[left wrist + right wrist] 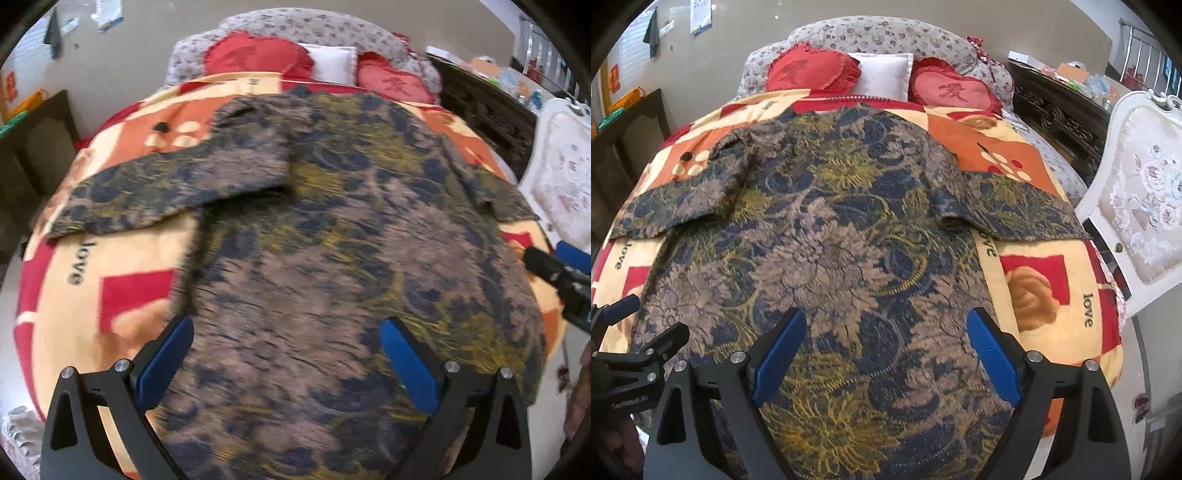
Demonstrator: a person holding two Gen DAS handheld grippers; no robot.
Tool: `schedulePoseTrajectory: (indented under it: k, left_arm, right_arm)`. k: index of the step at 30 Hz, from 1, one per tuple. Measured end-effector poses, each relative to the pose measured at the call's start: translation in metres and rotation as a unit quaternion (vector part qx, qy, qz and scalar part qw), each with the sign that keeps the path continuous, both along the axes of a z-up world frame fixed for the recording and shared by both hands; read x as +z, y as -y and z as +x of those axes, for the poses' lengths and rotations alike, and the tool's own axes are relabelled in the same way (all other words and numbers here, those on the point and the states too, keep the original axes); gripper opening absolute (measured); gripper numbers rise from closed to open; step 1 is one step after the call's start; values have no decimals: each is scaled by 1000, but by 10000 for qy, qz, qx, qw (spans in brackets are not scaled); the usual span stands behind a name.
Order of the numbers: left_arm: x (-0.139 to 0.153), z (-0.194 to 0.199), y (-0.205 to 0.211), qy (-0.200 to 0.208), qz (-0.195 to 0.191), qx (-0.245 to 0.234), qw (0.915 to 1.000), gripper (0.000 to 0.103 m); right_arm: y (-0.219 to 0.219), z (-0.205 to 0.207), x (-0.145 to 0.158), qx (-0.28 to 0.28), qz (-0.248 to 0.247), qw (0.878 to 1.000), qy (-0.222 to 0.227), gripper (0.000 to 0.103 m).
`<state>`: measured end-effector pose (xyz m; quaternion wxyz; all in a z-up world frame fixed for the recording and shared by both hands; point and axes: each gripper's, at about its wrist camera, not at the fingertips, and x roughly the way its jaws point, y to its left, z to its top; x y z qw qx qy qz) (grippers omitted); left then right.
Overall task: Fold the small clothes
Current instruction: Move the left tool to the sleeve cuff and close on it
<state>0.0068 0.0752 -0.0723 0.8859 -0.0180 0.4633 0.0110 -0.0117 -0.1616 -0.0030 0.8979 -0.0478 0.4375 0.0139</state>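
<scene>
A brown, navy and gold floral short-sleeved garment [314, 240] lies spread flat on the bed, both sleeves out to the sides; it also fills the right wrist view [827, 236]. My left gripper [288, 332] is open and empty, hovering over the garment's lower hem near its left side. My right gripper [886, 325] is open and empty over the hem further right. The right gripper shows at the right edge of the left wrist view [546, 262]; the left gripper shows at the left edge of the right wrist view [646, 328].
The bed carries an orange, red and cream "love" blanket [1045, 288]. Two red heart cushions [812, 70] and a white pillow [882, 74] sit at the headboard. A white upholstered chair [1137, 206] stands right; a dark carved cabinet [1060, 114] behind it; a dark side table [631, 122] left.
</scene>
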Motion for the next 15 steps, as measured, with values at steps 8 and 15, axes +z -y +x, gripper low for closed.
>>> schedulePoseTrajectory:
  k: [8, 15]
  left_arm:
    - [-7, 35, -63, -21, 307, 601, 9977, 103]
    - [-19, 56, -127, -159, 39, 1136, 9934, 103]
  right_arm:
    - [-16, 49, -19, 498, 142, 9976, 466, 102]
    - [-29, 98, -58, 617, 50, 9978, 228, 101]
